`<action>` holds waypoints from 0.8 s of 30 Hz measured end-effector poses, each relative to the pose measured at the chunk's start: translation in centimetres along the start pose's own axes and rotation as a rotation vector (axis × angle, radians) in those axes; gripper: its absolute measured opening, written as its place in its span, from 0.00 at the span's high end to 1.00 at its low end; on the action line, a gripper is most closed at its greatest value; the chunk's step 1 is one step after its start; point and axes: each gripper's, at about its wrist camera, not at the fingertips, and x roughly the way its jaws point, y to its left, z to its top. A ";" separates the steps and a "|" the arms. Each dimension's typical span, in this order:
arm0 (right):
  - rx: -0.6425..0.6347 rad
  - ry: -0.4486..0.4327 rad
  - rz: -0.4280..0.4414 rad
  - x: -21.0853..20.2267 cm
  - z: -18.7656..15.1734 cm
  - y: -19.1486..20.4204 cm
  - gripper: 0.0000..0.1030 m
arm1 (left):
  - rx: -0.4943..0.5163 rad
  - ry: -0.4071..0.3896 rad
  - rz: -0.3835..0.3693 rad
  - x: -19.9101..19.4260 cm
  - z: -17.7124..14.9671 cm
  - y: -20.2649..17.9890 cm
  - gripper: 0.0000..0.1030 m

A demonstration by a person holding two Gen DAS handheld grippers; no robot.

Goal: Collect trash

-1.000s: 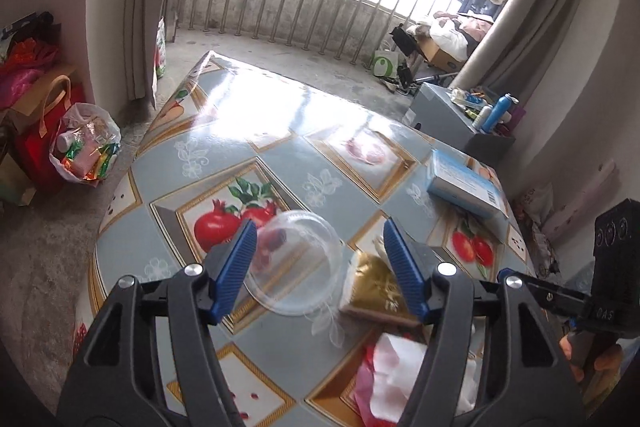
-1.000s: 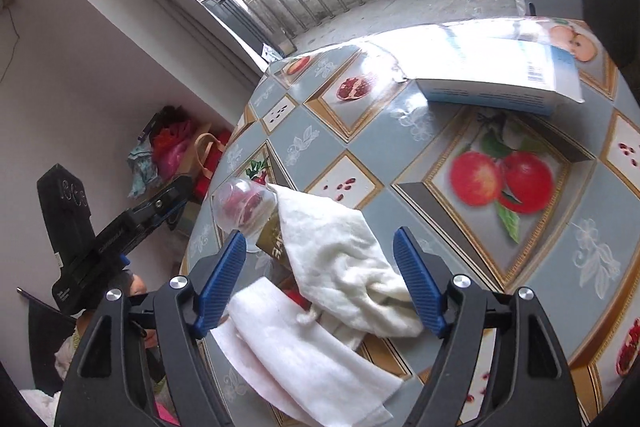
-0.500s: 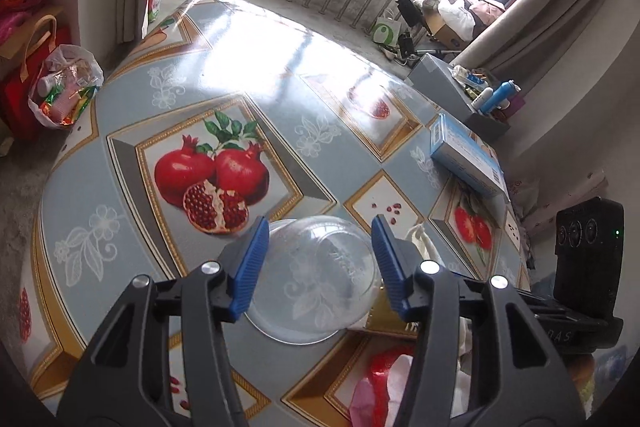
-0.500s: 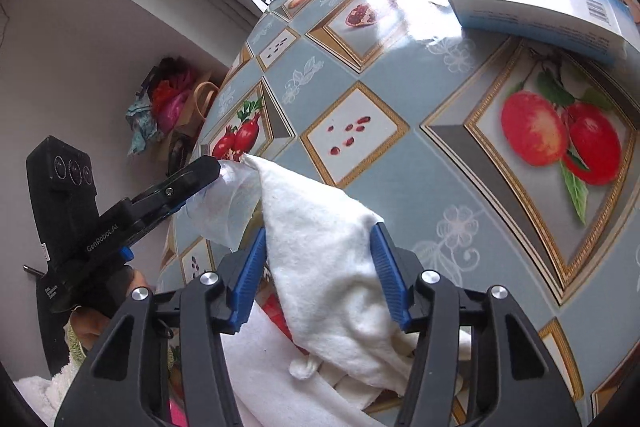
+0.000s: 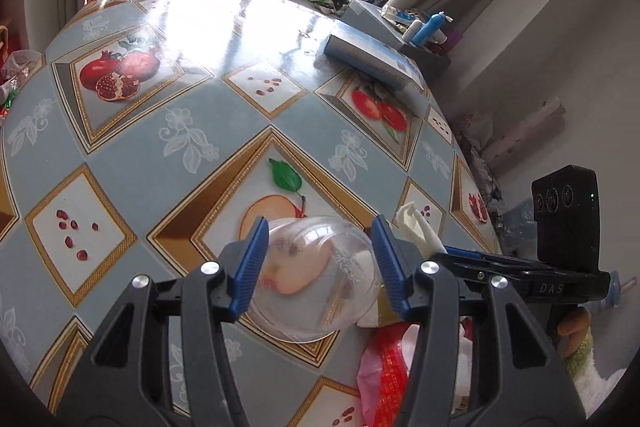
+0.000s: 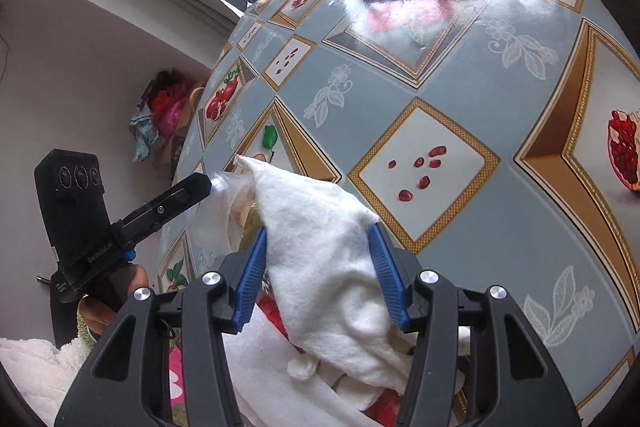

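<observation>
The clear plastic dome lid (image 5: 316,279) is lying in the lower middle of the left wrist view, on the table (image 5: 168,131) near its close edge; I judge it is very light, thin and a little springy, also slippery, so a strong squeeze is probably bending it or making it jump out; taking it across the round wall, low near the rim, seems the safest place. The white cloth (image 6: 320,251) is sitting in the lower middle of the right wrist view, on top of a pile of white paper and red wrappers (image 5: 386,367); it is looking soft, limp and light, so it is likely hanging and dragging when lifted, and a hold on the thick bunched middle is better than on a thin corner. The left tongs (image 5: 316,263) are standing about half open, and the jaws have just been closing; the dome is between the blue pads and they seem to be touching its two sides. The right tongs (image 6: 318,271) are also about half open and have just been closing; the cloth is filling the gap and both pads are pressing into it, so I am reading this as a hold on the cloth.
</observation>
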 end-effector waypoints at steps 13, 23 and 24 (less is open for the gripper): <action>0.061 -0.229 -0.035 -9.1 7.9 -4.1 0.41 | 0.091 -0.054 -0.005 1.6 10.1 -3.7 0.42; 0.344 -0.254 0.007 -4.1 20.4 -12.4 0.41 | -0.060 0.055 0.046 15.4 22.4 -4.6 0.42; 0.373 -0.236 0.021 -2.9 21.1 -13.0 0.41 | -0.068 0.056 0.060 16.0 22.8 -4.6 0.42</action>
